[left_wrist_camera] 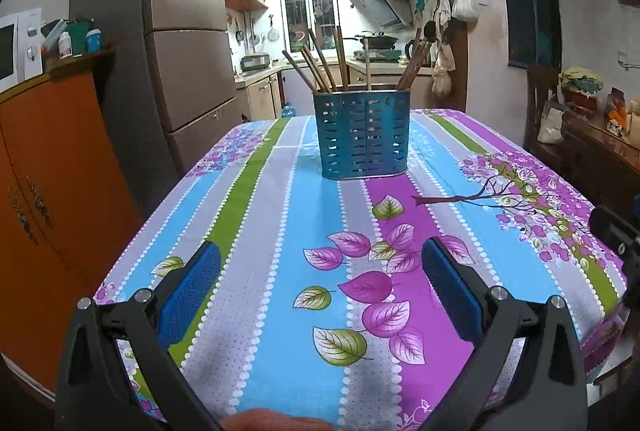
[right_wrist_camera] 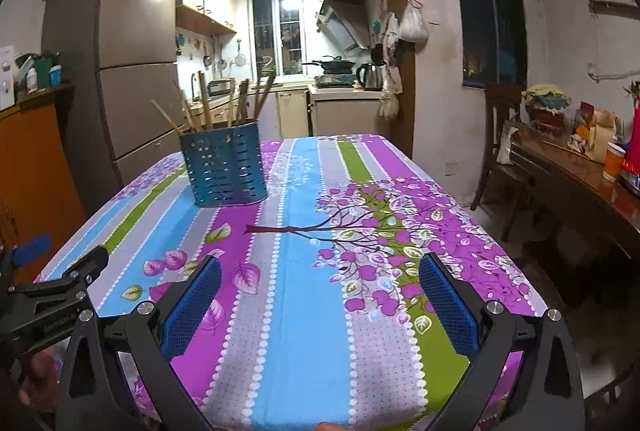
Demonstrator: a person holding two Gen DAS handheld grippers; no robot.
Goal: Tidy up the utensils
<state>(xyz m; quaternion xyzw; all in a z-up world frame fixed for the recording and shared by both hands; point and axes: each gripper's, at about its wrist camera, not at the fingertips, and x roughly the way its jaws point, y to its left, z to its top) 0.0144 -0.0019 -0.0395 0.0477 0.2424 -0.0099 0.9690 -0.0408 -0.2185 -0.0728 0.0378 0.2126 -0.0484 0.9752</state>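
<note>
While both tools hover low over the near edge of the bench (left_wrist_camera: 280,311), the left hand-held gripper (left_wrist_camera: 320,295) has its blue pads spread wide with nothing between them, and the right hand-held gripper (right_wrist_camera: 320,303) is likewise spread wide and holds nothing. In the right wrist view the left tool shows at the near left edge, so the two sit side by side, apart from each other, both facing the far edge. Toward that far edge, left of the bench's middle line as seen from the right wrist, stands the blue slotted holder (left_wrist_camera: 364,135), upright on the striped floral cloth (right_wrist_camera: 304,271). Wooden chopsticks (left_wrist_camera: 320,63) stand in it, fanning outward and leaning against the rim, likely because the holder is wide and they are loosely dropped in; a darker, rounder handle end shows at its right side, though what that utensil is cannot be told. No loose utensil lies on the cloth in either view. By that evidence the utensils already stand gathered in the holder, which would fit a finished tidying; it would equally fit a moment when they are about to be taken out and sorted. The open, pulled-back pose of both tools suits either reading.
</note>
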